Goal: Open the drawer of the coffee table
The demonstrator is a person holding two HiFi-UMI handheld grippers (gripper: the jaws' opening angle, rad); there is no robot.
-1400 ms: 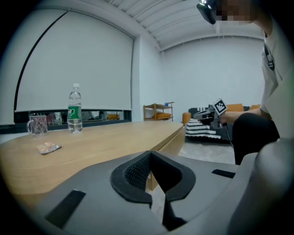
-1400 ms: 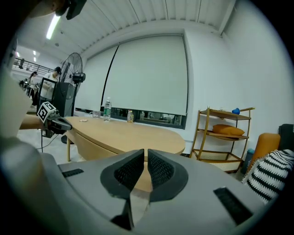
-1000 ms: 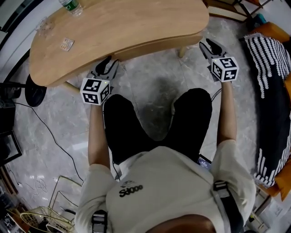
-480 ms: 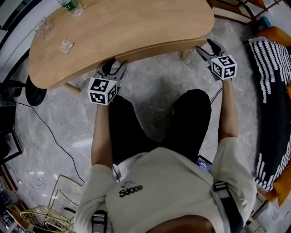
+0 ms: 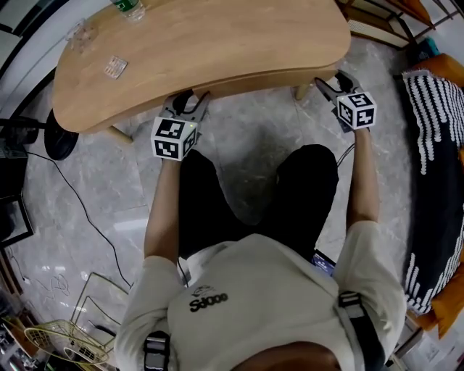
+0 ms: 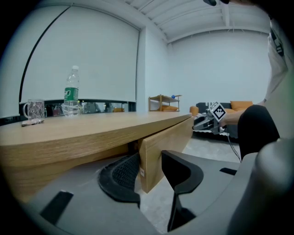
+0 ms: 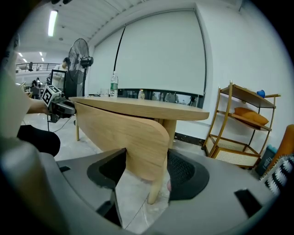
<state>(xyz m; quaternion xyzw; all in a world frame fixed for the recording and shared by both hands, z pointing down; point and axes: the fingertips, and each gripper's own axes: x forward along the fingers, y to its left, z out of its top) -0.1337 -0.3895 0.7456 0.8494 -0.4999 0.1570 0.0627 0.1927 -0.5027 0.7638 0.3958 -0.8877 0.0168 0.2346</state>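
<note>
The wooden coffee table [image 5: 217,36] stands in front of me, with its drawer front [image 5: 254,78] as a flat panel under the near edge. My left gripper [image 5: 187,99] straddles the panel's left end [image 6: 165,142]. Its jaws are closing, and a gap still shows between the near finger [image 6: 181,170] and the wood. My right gripper [image 5: 330,78] straddles the panel's rounded right end [image 7: 124,133], jaws wide, one finger on each side. The drawer looks shut against the table.
A water bottle [image 5: 129,6], a glass mug [image 5: 81,32] and a small packet [image 5: 114,67] sit on the tabletop's far left. A fan base [image 5: 58,141] and cable lie left. A striped cushion [image 5: 435,145] is at the right. A table leg [image 7: 158,174] stands behind the right gripper.
Both grippers have come in to the table's near edge and now straddle the drawer front's ends. The left one shifted right. The right jaws stand wider.
</note>
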